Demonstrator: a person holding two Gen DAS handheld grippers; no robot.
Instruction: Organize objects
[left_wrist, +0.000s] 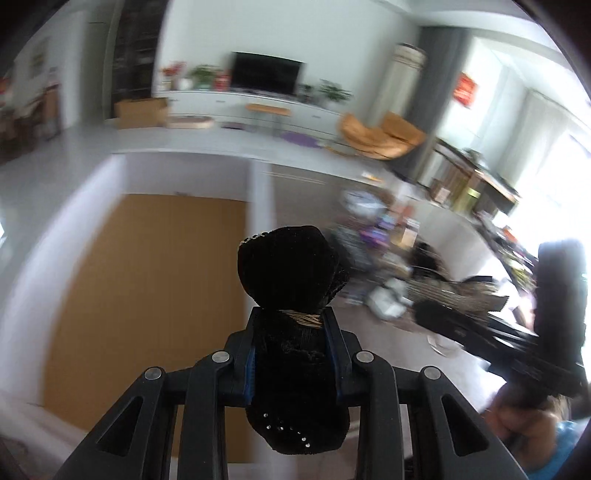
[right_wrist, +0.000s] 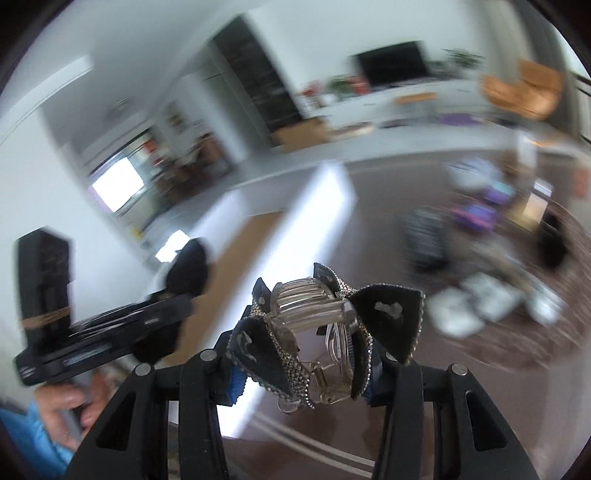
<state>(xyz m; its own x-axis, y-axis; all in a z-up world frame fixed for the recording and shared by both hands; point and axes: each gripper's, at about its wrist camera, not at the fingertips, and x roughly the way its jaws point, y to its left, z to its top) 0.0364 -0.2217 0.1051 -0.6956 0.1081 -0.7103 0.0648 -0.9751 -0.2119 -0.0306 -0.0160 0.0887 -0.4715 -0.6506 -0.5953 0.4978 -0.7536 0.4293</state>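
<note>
Left claw (left_wrist: 291, 332) clamped on black velvet bow (left_wrist: 291, 273); right claw (right_wrist: 303, 354) clamped on rhinestone-edged clear hair clip (right_wrist: 317, 321), both aloft over blurred grey-brown floor (left_wrist: 306, 206) strewn with clutter (left_wrist: 373, 236); white TV cabinet (left_wrist: 258, 107) beyond.

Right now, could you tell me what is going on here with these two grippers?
A person is sorting hair accessories. The left gripper is shut on a black velvet hair bow, and the right gripper is shut on a clear claw clip with black rhinestone-edged bows. Both are held in the air above the floor; a blurred pile of items lies below.
</note>
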